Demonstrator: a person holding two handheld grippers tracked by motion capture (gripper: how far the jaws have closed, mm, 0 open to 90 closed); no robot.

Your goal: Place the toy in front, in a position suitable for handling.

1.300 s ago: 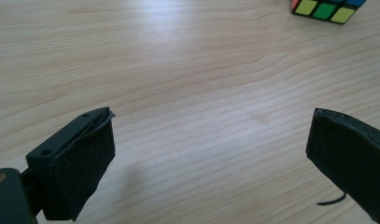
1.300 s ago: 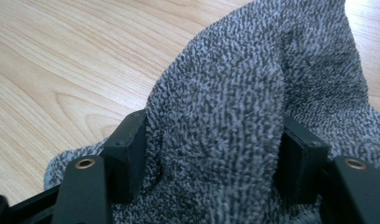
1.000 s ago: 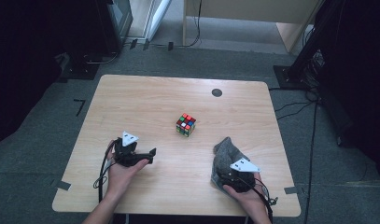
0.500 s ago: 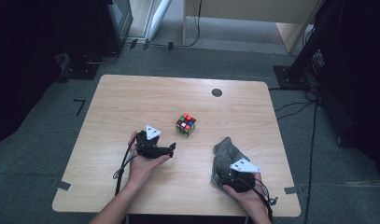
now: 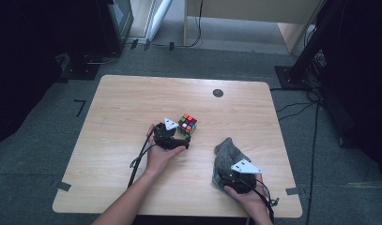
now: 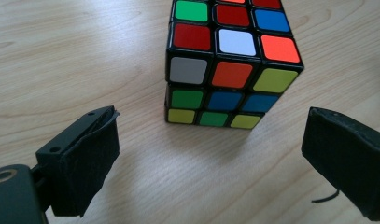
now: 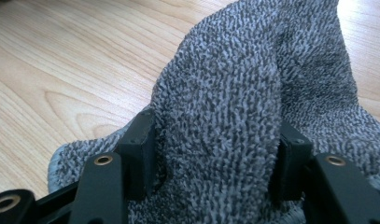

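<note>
1. Rubik's cube (image 5: 187,124) sits near the middle of the wooden table (image 5: 123,108), just ahead of the left gripper (image 5: 179,140), and rests flat on the wood on its own.
2. Seen from the left gripper view, the cube (image 6: 227,60) stands upright between and beyond the two black jaws, with a green, red and blue top row and a yellow-green bottom row facing the camera.
3. Left gripper (image 6: 211,154) has its jaws spread wide, though they have just been closing a little; bare wood lies between them, and neither pad touches the cube.
4. A person's left hand (image 5: 161,152) carries that gripper, the forearm coming in from the bottom edge of the high view, and a dark cable trails back along the table.
5. Grey cloth (image 5: 228,157) lies crumpled near the right front part of the table, well apart from the cube.
6. Right gripper (image 5: 231,174) is clamped on that cloth: in the right gripper view a thick fold of the grey cloth (image 7: 225,107) stands bunched up between the two jaws, which press into it from either side at about half their spread.
7. More of the cloth spills out past the jaws onto the wood, and the right hand (image 5: 248,199) holds the gripper near the table's front edge.
8. A small dark round spot (image 5: 218,93) marks the table's far side.
</note>
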